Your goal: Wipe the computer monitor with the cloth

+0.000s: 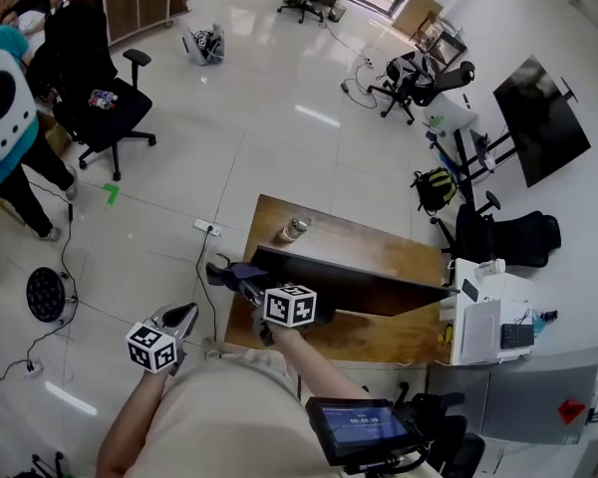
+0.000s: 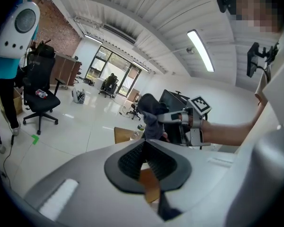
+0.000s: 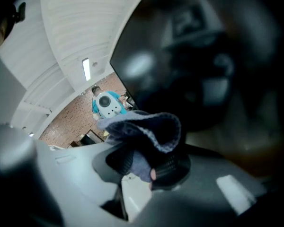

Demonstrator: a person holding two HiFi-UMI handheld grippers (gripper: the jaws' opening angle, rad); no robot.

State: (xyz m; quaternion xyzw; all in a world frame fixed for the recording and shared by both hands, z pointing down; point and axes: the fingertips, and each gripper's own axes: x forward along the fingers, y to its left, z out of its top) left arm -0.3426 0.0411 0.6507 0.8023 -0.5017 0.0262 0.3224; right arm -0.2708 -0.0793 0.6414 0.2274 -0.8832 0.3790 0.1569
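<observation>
A dark monitor stands on a wooden desk, seen from above. My right gripper is shut on a dark blue cloth at the monitor's left end. In the right gripper view the bunched cloth sticks out of the jaws of the right gripper, close to the black screen. My left gripper hangs left of the desk, over the floor, jaws shut and empty. The left gripper view looks past the left gripper at the cloth beside the monitor.
A glass jar stands on the desk's far left corner. White equipment sits at the desk's right end. A power strip and cables lie on the floor. A person and an office chair are far left.
</observation>
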